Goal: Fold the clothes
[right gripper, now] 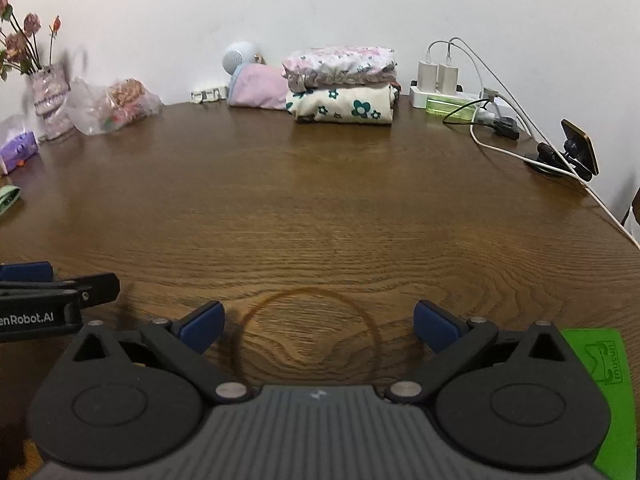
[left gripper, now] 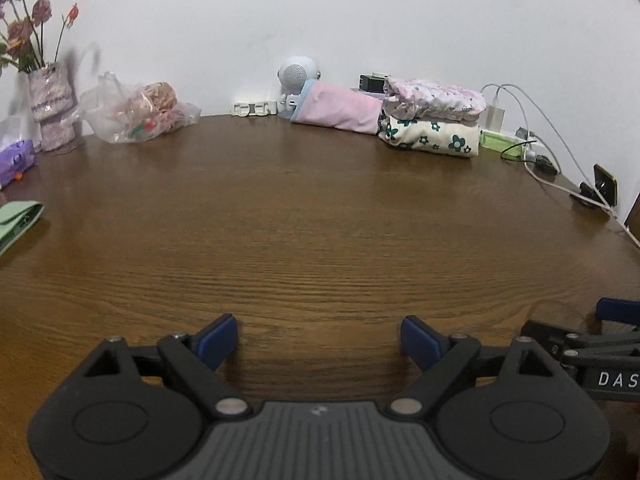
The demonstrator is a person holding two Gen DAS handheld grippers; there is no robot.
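Two folded garments are stacked at the back of the brown wooden table (left gripper: pixel 304 208): a pink floral one (left gripper: pixel 434 98) (right gripper: pixel 340 64) on a cream one with green flowers (left gripper: pixel 432 138) (right gripper: pixel 344 106). A pink cloth (left gripper: pixel 340 110) (right gripper: pixel 258 86) lies left of the stack. My left gripper (left gripper: pixel 319 338) is open and empty, low over the near table. My right gripper (right gripper: pixel 318 326) is open and empty over a ring stain. Each gripper shows at the edge of the other's view, the right one (left gripper: pixel 600 344) and the left one (right gripper: pixel 48 300).
A vase of flowers (left gripper: pixel 50 100), a plastic bag (left gripper: pixel 136 110), a purple pack (left gripper: pixel 14 160) and a green cloth (left gripper: pixel 18 220) sit at the left. A white speaker (left gripper: pixel 296 74), chargers and cables (right gripper: pixel 460 92) and a phone holder (right gripper: pixel 568 152) sit behind and right. A green mat (right gripper: pixel 604 392) lies near right.
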